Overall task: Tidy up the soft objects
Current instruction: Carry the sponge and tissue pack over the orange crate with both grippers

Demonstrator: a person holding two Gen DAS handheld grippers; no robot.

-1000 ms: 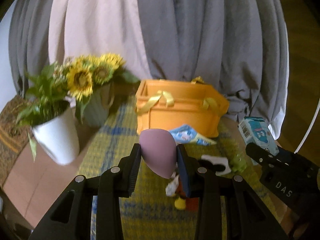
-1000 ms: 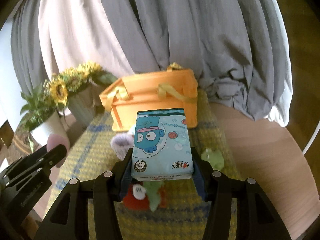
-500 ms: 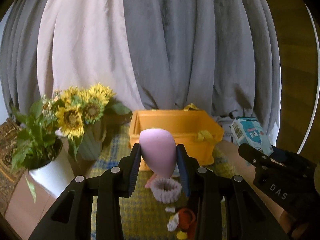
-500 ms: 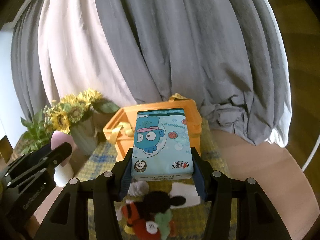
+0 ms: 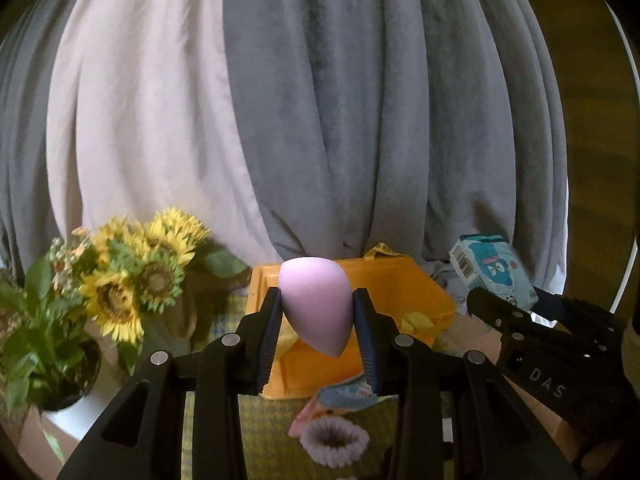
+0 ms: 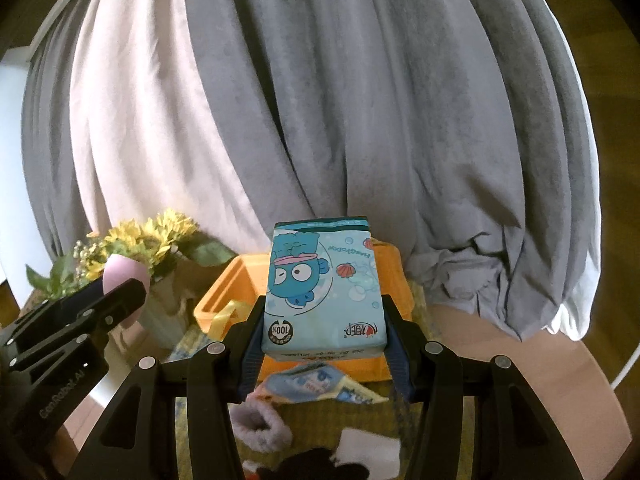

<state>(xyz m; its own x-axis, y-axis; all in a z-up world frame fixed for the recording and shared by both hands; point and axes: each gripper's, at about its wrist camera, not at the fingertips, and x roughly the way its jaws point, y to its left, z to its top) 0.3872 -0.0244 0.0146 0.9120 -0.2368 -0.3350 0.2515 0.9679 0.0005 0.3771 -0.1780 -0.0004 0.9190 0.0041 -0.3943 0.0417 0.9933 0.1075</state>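
My left gripper (image 5: 318, 312) is shut on a pink egg-shaped sponge (image 5: 314, 304), held in the air in front of the orange storage box (image 5: 400, 296). My right gripper (image 6: 324, 320) is shut on a light blue tissue pack (image 6: 322, 288) with a cartoon fish, held up before the same orange storage box (image 6: 224, 296). From the left wrist the tissue pack (image 5: 490, 270) and right gripper (image 5: 516, 312) show at the right. From the right wrist the sponge (image 6: 124, 272) and left gripper (image 6: 120, 296) show at the left.
A lilac scrunchie (image 5: 334, 442) and a small blue packet (image 5: 348, 394) lie on the yellow checked cloth (image 5: 264, 432) below the box. Sunflowers (image 5: 136, 280) in pots stand at the left. Grey and beige curtains (image 5: 320, 120) hang behind. A black and white soft toy (image 6: 344, 460) lies near the bottom edge.
Both grippers have risen and moved toward the box with their objects still held. The box and flowers now sit lower in both views, and more curtain shows.
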